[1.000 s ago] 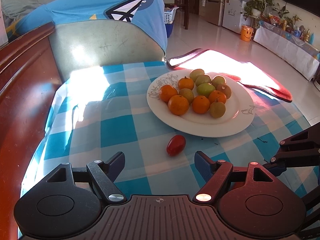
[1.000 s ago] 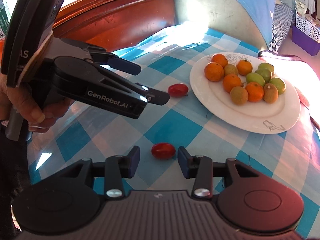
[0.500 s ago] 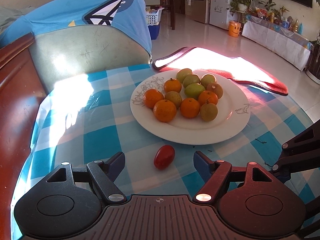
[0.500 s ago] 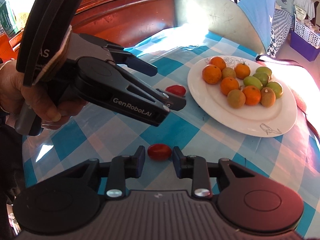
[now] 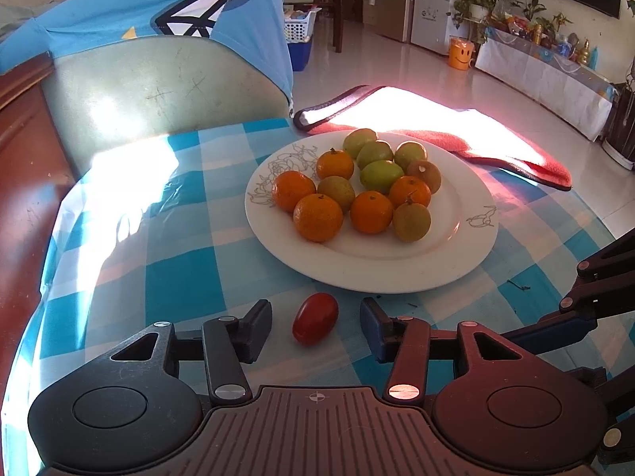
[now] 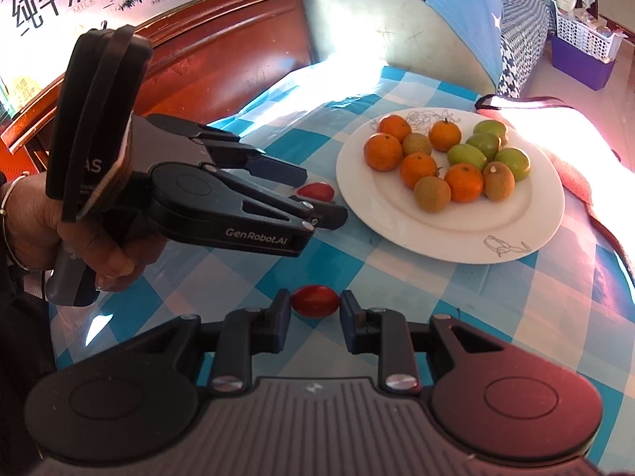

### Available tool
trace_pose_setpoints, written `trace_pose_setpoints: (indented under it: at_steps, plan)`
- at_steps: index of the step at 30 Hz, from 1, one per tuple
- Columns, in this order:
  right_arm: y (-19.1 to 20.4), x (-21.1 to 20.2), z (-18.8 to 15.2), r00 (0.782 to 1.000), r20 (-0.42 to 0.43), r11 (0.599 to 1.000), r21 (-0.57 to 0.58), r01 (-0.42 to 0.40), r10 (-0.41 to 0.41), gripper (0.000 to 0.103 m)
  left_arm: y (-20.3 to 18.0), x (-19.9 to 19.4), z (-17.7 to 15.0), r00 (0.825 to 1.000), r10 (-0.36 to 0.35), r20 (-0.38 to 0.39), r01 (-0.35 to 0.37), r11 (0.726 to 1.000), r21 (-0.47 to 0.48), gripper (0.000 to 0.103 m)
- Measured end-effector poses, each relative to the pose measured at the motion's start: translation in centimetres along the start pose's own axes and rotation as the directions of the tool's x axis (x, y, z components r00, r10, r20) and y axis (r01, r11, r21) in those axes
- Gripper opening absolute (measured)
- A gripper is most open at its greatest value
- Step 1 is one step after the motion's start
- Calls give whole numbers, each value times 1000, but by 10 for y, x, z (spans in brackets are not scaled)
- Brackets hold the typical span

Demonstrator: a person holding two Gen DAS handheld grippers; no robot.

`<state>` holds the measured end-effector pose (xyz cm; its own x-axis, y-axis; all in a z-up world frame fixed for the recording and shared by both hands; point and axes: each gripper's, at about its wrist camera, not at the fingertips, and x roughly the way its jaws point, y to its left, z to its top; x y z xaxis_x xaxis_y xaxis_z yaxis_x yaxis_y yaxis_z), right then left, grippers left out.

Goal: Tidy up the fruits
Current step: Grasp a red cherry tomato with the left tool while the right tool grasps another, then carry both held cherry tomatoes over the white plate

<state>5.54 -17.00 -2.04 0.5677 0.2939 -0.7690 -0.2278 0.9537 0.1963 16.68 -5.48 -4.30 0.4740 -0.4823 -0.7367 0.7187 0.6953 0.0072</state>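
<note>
Our right gripper (image 6: 315, 313) has its jaws closed against both ends of a cherry tomato (image 6: 316, 301), with the blue pads touching it on either side, so we are gripping it while it sits low over the blue checked tablecloth (image 6: 456, 289). Our left gripper (image 5: 316, 323) stands with its jaws wide apart around a second cherry tomato (image 5: 315, 318); the tomato lies on the cloth between the fingers, clear of both pads, just in front of the near rim of the white plate (image 5: 468, 254).

From the right wrist view we see the left gripper (image 6: 317, 194) from the side, held in our left hand (image 6: 59, 234), its fingers reaching toward that second tomato (image 6: 316, 191), which lies just beside the plate's (image 6: 528, 234) left edge. The two tomatoes lie well apart on the cloth.

On the plate sits a cluster of small fruits, touching one another: five mandarins (image 5: 317, 217) mixed with green and brownish round fruits (image 5: 381, 176). The near half of the plate is bare, with a line drawing near its rim.

Beyond the plate a red cloth with a dark border (image 5: 516, 158) lies on the table in bright sunlight. Behind the table stands a chair back with a blue garment (image 5: 139, 27) draped over it.
</note>
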Motion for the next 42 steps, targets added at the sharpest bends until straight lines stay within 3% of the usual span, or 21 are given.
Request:
trace_pose_setpoints:
  at_steps: [12,30,42]
  plan:
    - [-17,-9,9,1000,29,996,88,-4,1,27,-6,-5,-2,999,33,1,-33,999,-10,19]
    - [-33,-29,18,998,63,996,88,9,-14,27,-10,-66,-26,993,108,46,-96,972,-215,17]
    - [-69,-49,37,990,121,994,87,68,-79,27,-42,-78,-5,985,103,142,-67,970,-236,17]
